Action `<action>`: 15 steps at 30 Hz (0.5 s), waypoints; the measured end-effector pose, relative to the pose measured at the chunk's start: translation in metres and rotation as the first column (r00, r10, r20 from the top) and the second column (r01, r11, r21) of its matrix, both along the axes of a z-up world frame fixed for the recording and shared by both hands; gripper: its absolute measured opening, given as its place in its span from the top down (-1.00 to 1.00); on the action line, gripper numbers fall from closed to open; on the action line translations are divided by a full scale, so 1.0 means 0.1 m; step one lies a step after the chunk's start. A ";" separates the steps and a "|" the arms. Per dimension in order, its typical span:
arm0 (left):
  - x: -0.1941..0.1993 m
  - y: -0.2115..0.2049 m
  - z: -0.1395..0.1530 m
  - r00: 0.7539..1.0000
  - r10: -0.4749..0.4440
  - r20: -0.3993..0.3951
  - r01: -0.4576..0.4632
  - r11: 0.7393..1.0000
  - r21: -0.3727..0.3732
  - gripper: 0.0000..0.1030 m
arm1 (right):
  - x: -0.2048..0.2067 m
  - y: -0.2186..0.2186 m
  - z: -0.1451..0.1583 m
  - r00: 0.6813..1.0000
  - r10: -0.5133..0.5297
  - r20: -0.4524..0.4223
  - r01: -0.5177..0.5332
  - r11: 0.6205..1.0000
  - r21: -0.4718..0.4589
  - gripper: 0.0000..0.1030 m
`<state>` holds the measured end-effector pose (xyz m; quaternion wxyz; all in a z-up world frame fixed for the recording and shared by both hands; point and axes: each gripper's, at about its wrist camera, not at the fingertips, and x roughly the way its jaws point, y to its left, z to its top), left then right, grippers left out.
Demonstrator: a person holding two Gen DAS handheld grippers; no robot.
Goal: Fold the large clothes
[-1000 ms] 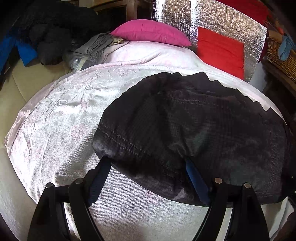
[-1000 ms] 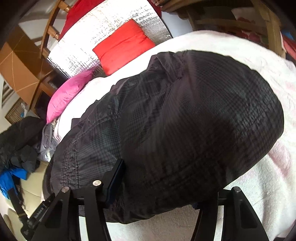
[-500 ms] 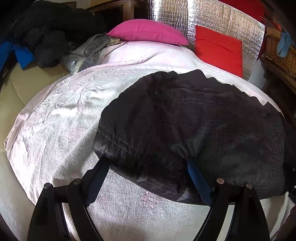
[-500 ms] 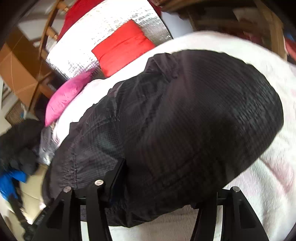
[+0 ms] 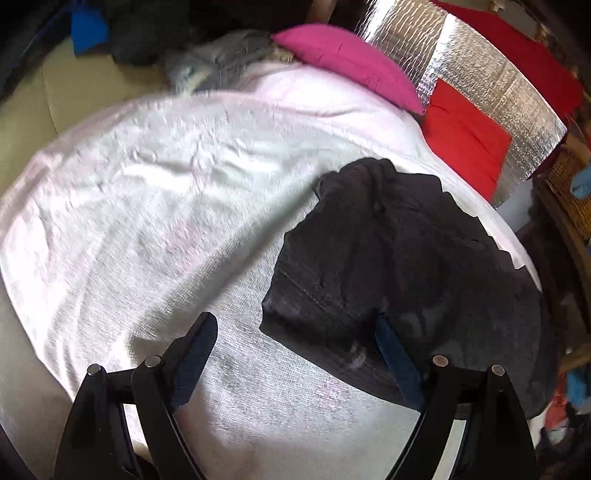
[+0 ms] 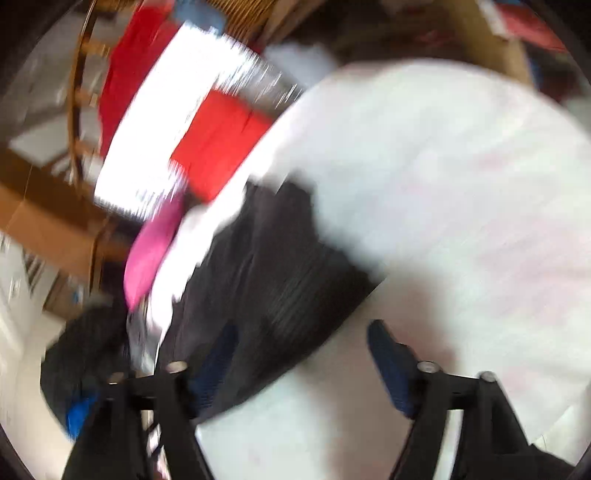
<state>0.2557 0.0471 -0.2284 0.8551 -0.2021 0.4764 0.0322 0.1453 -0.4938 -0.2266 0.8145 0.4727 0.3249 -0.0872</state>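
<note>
A black quilted garment (image 5: pixel 406 277) lies folded in a heap on the pale pink bedspread (image 5: pixel 166 203). My left gripper (image 5: pixel 295 354) stands open at the garment's near-left edge. Its right finger (image 5: pixel 395 354) rests against the black cloth, while its left finger is over bare bedspread. The right wrist view is motion-blurred, with the garment (image 6: pixel 266 288) at centre left. My right gripper (image 6: pixel 303 362) has its jaws opening. The garment's near corner lies by its left finger, and its right finger (image 6: pixel 388 362) is over the white bedspread (image 6: pixel 461 184), pressing nothing.
A pink pillow (image 5: pixel 343 59), a red cushion (image 5: pixel 461 136) and a silver foil panel (image 5: pixel 480 74) line the far side. Dark clothes (image 5: pixel 147 33) and a grey garment (image 5: pixel 221 59) are piled at the far left. A wicker basket (image 5: pixel 576 184) stands on the right.
The left gripper has slid left, so the garment now sits to its right. The right gripper has swung right and rolled, its jaws have widened, and the garment has dropped out from between them.
</note>
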 end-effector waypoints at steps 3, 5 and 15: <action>0.09 -0.04 -0.09 0.999 -0.039 -0.032 0.036 0.996 -0.082 -0.69 | 0.17 -0.17 -0.19 1.000 0.019 -0.020 -0.017 0.993 0.117 -0.59; 0.14 -0.08 -0.09 0.999 -0.050 -0.017 0.048 0.993 -0.105 -0.69 | 0.34 -0.18 -0.31 0.998 0.047 -0.034 -0.040 0.983 0.181 -0.59; 0.48 -0.20 0.04 0.996 -0.069 0.051 0.072 0.996 -0.047 0.09 | 0.73 -0.05 -0.33 0.997 0.038 -0.066 -0.033 0.996 0.085 0.01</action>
